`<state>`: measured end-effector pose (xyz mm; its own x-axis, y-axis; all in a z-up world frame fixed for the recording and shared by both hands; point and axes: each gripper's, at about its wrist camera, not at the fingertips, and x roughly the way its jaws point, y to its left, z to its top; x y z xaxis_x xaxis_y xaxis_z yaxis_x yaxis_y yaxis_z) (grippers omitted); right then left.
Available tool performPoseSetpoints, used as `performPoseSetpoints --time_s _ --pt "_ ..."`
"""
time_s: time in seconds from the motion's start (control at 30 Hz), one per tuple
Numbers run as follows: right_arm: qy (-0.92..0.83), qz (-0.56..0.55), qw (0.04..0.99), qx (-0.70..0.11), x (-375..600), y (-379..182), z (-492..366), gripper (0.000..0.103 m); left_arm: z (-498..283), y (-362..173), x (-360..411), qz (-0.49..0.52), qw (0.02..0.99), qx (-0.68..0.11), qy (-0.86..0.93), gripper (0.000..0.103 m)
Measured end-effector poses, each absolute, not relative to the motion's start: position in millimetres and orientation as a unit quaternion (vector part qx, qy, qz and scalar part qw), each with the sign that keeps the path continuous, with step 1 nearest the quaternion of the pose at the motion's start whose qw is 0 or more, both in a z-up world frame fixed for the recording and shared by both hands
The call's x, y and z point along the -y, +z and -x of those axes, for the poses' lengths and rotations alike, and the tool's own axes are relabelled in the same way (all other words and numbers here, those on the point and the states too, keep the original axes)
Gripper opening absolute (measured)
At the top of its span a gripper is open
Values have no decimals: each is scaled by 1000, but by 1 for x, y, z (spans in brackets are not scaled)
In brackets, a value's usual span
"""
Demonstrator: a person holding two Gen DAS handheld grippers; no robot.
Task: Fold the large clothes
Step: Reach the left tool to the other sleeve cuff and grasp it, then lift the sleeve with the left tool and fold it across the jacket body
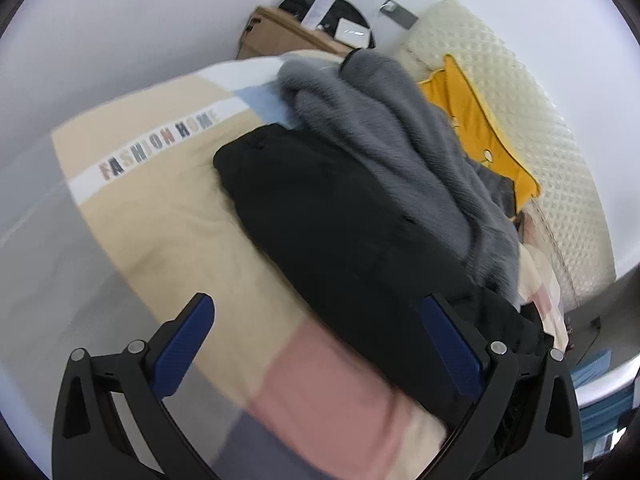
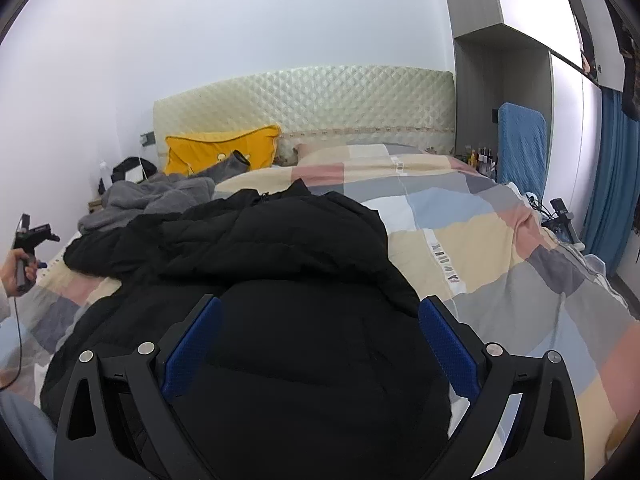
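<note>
Black puffer jacket (image 2: 256,264) lies heaped on the patchwork duvet (image 2: 500,248), directly ahead of and under the right gripper (image 2: 320,344), whose blue pads stand wide apart over the dark padding with nothing pinched between them. The left gripper (image 1: 320,344) is likewise spread and empty, the jacket's edge just ahead of its right-hand finger, bare duvet under its left one. By the look of it the step in hand is a re-grip between folds — both tools free, neither holding cloth. The next move probably calls for each gripper to find an edge or hem and close on it, then lift together so the bulk folds evenly. The jacket looks thick, quilted and rumpled, partly doubled over — beyond it a grey fleece garment (image 1: 400,140) is bunched against a yellow pillow (image 1: 480,120)
</note>
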<state>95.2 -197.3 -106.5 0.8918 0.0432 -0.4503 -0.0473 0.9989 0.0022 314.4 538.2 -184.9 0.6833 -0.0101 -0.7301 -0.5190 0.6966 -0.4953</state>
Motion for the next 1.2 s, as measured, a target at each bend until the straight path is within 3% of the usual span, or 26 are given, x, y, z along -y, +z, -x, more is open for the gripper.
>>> performPoseSetpoints --time_s 0.27,0.47,0.63,0.7,0.8,0.9,1.2 --pt "13 -6 968 -251 182 -116 -121 99 -363 -253 -578 428 822 -349 140 102" --pt "3 6 964 -267 176 -125 -135 99 -391 -262 -594 425 833 -320 154 101" --pt "11 1 961 -277 172 -128 -143 99 -405 -255 -590 405 841 -321 157 64" --pt "16 0 960 -278 171 -127 -142 99 -404 -249 -586 401 844 -323 151 33" --pt "25 4 961 -276 170 -125 -138 99 -399 -227 -578 390 848 -324 155 10" --pt "31 6 961 -273 170 -121 -131 99 -391 -201 -572 375 854 -319 168 5" --pt "60 2 966 -251 177 -106 -108 99 -357 -87 -537 319 879 -293 199 3"
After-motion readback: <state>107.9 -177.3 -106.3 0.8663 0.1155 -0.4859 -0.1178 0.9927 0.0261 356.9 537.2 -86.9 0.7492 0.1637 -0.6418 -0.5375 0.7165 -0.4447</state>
